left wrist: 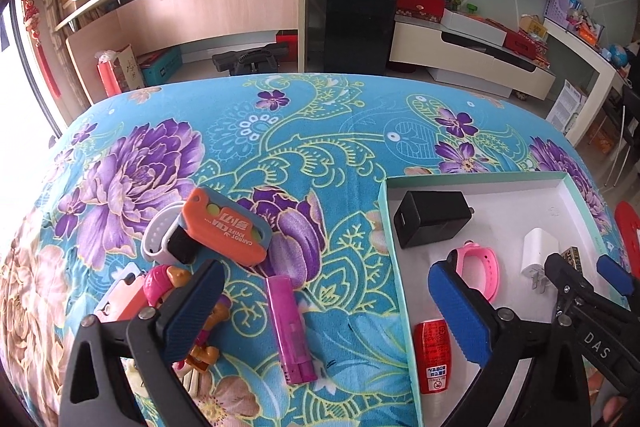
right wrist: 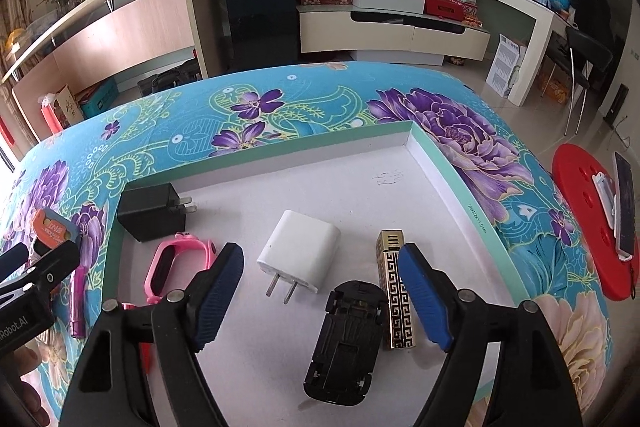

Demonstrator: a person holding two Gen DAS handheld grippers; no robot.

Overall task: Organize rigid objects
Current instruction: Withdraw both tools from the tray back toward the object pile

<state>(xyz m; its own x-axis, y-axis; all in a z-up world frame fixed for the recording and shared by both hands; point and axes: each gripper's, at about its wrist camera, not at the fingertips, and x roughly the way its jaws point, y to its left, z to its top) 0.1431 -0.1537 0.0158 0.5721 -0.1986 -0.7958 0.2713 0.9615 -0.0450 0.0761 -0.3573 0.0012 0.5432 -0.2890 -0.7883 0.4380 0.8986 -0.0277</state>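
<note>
Closest to the right wrist lens: right claw (right wrist: 320, 301) spread wide, gripping nothing, blue pads (right wrist: 218, 295) clear of everything. Black toy car (right wrist: 346, 339) lying upside down right between them inside the shallow box (right wrist: 444, 163), gold patterned lighter (right wrist: 394, 291) just beside it near the right pad, white charger (right wrist: 298, 251) a little farther in with prongs facing the camera. Black charger (right wrist: 152, 211) tucked in the box's far left corner, pink watch (right wrist: 176, 267) just in front of it.

Left claw (left wrist: 324, 303) also wide open and empty, straddling the box's left wall: right pad over the box near the pink watch, left pad over the toy figure (left wrist: 176, 291) on the flowery desk (left wrist: 248, 147). Both claws angled steeply down.

Only visible from the left wrist: red lighter (left wrist: 432, 355) inside the box by its near left wall, plus the loose pile toward the desk's left edge – orange carrot knife (left wrist: 224, 227), white watch (left wrist: 160, 239). Purple lighter (left wrist: 290, 331) lying between the pads, untouched. Red stool (right wrist: 588, 223) past the desk's right edge, seen properly only from the right wrist.
</note>
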